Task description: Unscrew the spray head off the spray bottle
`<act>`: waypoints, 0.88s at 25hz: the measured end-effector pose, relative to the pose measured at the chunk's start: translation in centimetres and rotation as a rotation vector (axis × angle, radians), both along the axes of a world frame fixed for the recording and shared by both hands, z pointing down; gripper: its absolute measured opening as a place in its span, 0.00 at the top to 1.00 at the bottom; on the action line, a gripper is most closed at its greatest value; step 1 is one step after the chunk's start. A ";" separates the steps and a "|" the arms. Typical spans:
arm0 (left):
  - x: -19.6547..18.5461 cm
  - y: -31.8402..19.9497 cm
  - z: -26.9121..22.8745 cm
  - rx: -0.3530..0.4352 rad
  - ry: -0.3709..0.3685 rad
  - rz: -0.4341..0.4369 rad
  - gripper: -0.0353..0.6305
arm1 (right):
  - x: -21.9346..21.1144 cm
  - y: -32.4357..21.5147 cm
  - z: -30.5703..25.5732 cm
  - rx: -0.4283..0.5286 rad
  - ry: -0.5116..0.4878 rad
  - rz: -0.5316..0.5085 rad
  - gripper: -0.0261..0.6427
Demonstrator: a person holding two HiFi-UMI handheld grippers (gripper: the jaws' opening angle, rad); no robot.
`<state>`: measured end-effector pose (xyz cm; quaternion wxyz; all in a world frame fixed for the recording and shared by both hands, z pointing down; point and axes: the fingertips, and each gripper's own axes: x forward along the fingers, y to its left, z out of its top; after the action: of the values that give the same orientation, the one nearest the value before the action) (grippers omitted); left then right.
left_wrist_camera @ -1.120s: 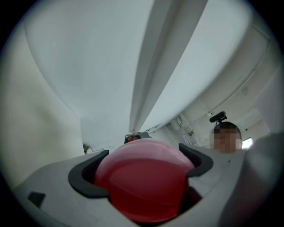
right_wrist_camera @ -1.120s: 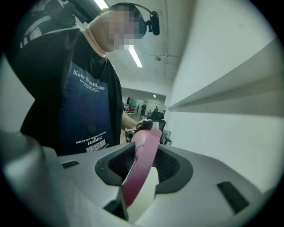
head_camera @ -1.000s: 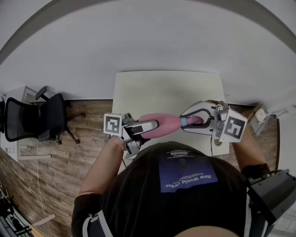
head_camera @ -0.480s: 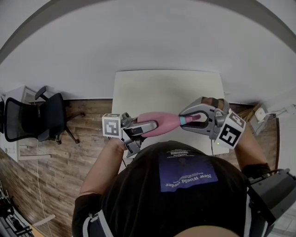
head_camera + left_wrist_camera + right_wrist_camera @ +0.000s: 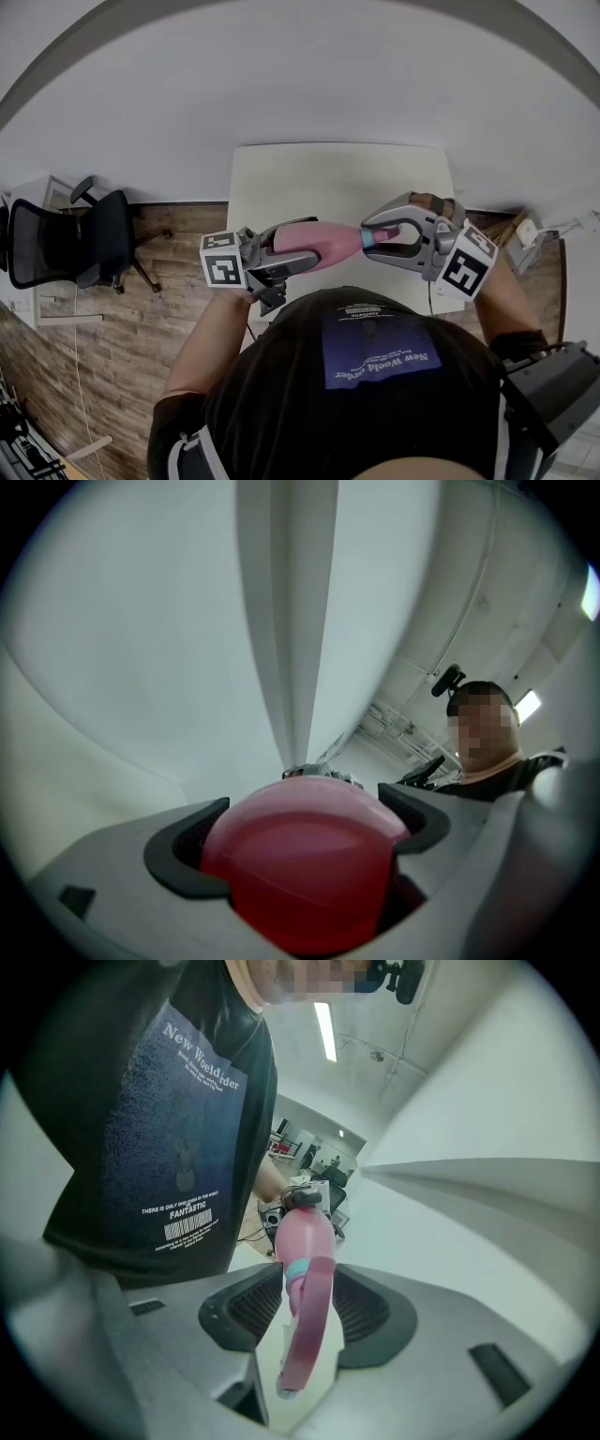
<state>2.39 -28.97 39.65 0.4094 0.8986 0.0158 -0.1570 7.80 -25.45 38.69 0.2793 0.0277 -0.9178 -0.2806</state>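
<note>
A pink spray bottle (image 5: pixel 323 246) lies sideways in the air over the white table (image 5: pixel 337 178), held between both grippers. My left gripper (image 5: pixel 289 255) is shut on the bottle's base end; in the left gripper view the round pink bottom (image 5: pixel 300 864) fills the space between the dark pads (image 5: pixel 183 850). My right gripper (image 5: pixel 382 239) is shut on the spray head (image 5: pixel 370 241) at the teal collar. In the right gripper view the pink trigger (image 5: pixel 305 1335) runs between the ribbed pads (image 5: pixel 253 1307), with the bottle body (image 5: pixel 302 1232) beyond it.
A black office chair (image 5: pixel 66 239) stands on the wooden floor (image 5: pixel 178 244) to the left of the table. The person's dark printed T-shirt (image 5: pixel 375 352) fills the bottom of the head view. A white wall lies behind the table.
The right gripper rolled, its marker cube swinging lower. The left gripper turned and its cube dropped left. The bottle's base end rose a little and the bottle now slants.
</note>
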 end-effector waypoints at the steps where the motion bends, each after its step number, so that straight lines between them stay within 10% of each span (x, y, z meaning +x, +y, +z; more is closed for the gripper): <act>1: -0.1 -0.1 -0.1 0.012 -0.002 -0.008 0.19 | 0.0 -0.1 -0.1 -0.001 0.001 0.005 0.75; 8: -1.1 -0.8 -0.4 0.149 -0.042 -0.096 0.19 | 0.7 -0.6 -1.3 -0.108 -0.068 0.039 0.67; 15: -1.7 -1.1 -0.8 0.329 -0.114 -0.185 0.19 | 3.9 -4.9 -5.2 -0.626 -0.515 0.257 0.62; 22: -2.2 -1.2 -1.6 0.475 -0.162 -0.243 0.19 | 7.1 -7.9 -2.0 -1.276 -0.751 0.436 0.55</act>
<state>0.24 -30.12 38.00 0.1652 0.9744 -0.0883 -0.1245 14.92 -33.34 36.73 -0.0401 0.1349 -0.9090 0.3923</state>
